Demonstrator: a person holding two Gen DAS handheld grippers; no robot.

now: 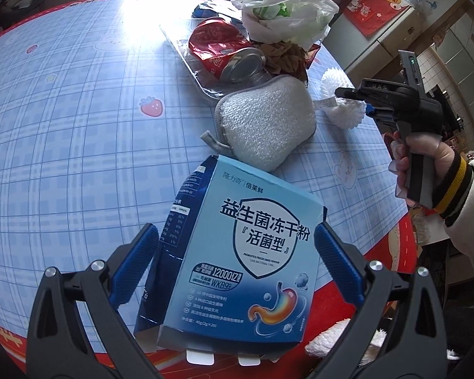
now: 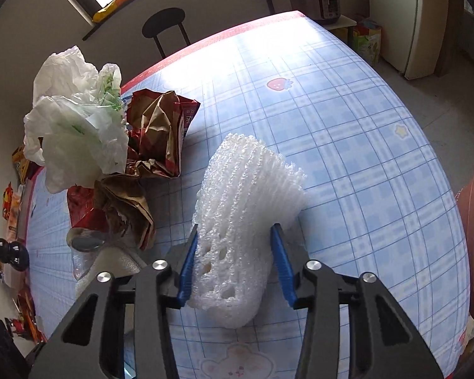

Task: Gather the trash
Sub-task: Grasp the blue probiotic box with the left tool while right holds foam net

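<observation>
Blue checked cloth with a red border (image 2: pixel 347 132) is spread over the round tabletop, and a chair and a cooker are seen past its far edge. White foam fruit netting (image 2: pixel 246 208) is lying on the cloth near the tabletop's near edge in the right wrist view, and it is found right between the blue pads of the right gripper (image 2: pixel 235 263). The netting's long side is pointed away from the fingers, toward the middle of the tabletop, so it is being taken across its short side. The jaws are drawn in close and both pads seem to be pressed on the foam, so a soft hold is judged to be made. A heap of trash is seen just to the left of it: a crumpled white plastic bag (image 2: pixel 75 132), brown crumpled paper wrappers (image 2: pixel 154 126) and a squashed red drinks can (image 1: pixel 224 53). A blue and white cardboard box (image 1: pixel 246 252) is stood between the wide-open pads of the left gripper (image 1: pixel 237 262), and no touch is seen there. A grey padded cloth pouch (image 1: pixel 268 126) is laid between the box and the netting. The right hand (image 1: pixel 420 161) is the nearer one to the netting, so the lift is judged to be its job.
</observation>
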